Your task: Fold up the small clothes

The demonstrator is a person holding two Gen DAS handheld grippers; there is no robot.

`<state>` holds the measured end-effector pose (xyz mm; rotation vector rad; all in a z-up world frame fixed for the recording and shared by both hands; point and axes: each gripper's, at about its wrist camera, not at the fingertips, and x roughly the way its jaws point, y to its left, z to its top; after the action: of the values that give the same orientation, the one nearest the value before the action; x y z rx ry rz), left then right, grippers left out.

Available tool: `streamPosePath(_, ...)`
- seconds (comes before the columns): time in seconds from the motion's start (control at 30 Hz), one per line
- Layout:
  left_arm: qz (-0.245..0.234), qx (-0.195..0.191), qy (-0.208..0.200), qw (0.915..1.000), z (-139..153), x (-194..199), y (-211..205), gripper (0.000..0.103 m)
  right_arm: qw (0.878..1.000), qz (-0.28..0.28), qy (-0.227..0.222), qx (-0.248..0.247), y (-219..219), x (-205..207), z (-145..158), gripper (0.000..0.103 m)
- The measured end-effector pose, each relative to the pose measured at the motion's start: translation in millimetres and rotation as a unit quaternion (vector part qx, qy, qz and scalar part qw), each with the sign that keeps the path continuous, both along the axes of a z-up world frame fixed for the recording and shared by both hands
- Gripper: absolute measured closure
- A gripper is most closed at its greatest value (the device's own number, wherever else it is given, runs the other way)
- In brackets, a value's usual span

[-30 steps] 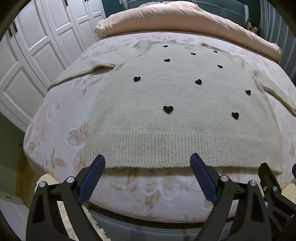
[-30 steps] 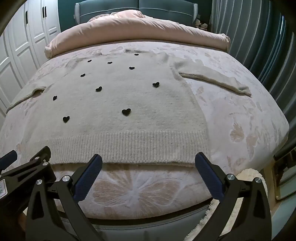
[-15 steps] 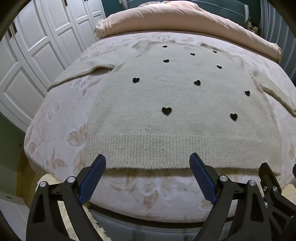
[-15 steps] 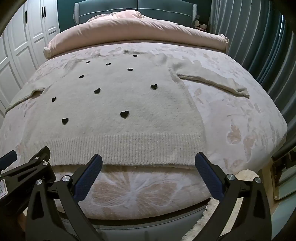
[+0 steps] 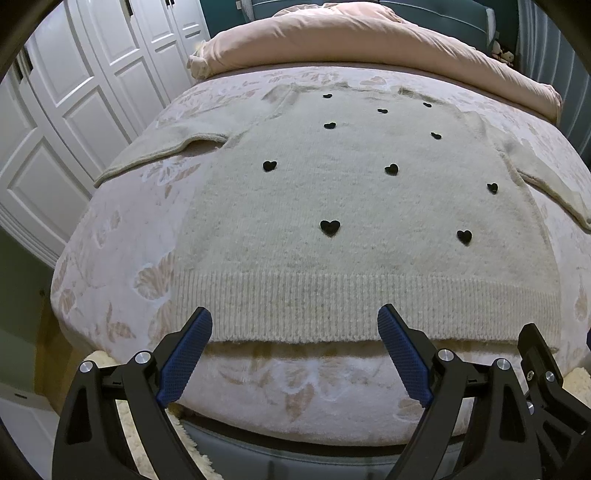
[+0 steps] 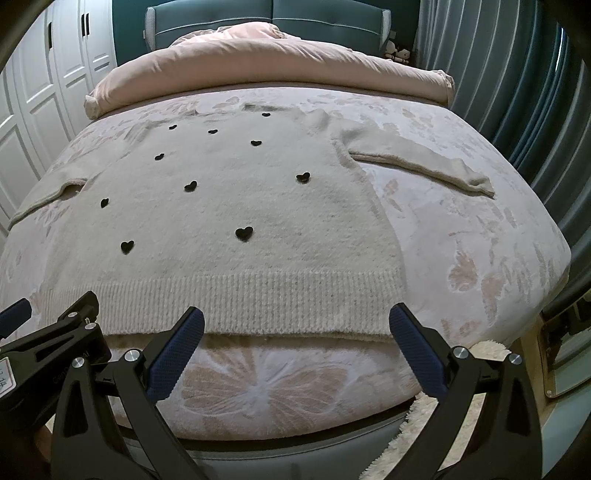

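While both claws hung just off the near edge of the bed, a cream sweater dotted with small black hearts lay spread flat on the floral bedspread, front up, its ribbed hem running along the near edge and its neck toward the far end. The left sleeve stretched out to the left side of the bed, and the right sleeve reached out to the right, its cuff lying on the bedspread.

The left gripper stood with its blue-padded fingers wide apart, holding nothing, its tips just short of the hem toward the left half of the garment. The right gripper was likewise spread wide and empty, its fingers in front of the hem's right portion; whether either tip touched the knit could not be told. The two tools sat close side by side, each showing at the edge of the other's view.

A rolled pink duvet lay across the far end of the bed, in front of a teal headboard. White panelled wardrobe doors stood to the left, and dark curtains hung to the right.
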<state>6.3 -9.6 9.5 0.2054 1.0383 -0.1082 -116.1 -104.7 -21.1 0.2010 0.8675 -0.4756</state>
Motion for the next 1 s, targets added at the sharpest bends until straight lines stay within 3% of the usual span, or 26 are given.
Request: streamPosePath(1.0,0.001,0.004,0.003,1.0000,-2.3,2.4,-1.7,0.016,1.000,-0.003,0.007,0.006,-3.5,5.8,-4.0,0.005)
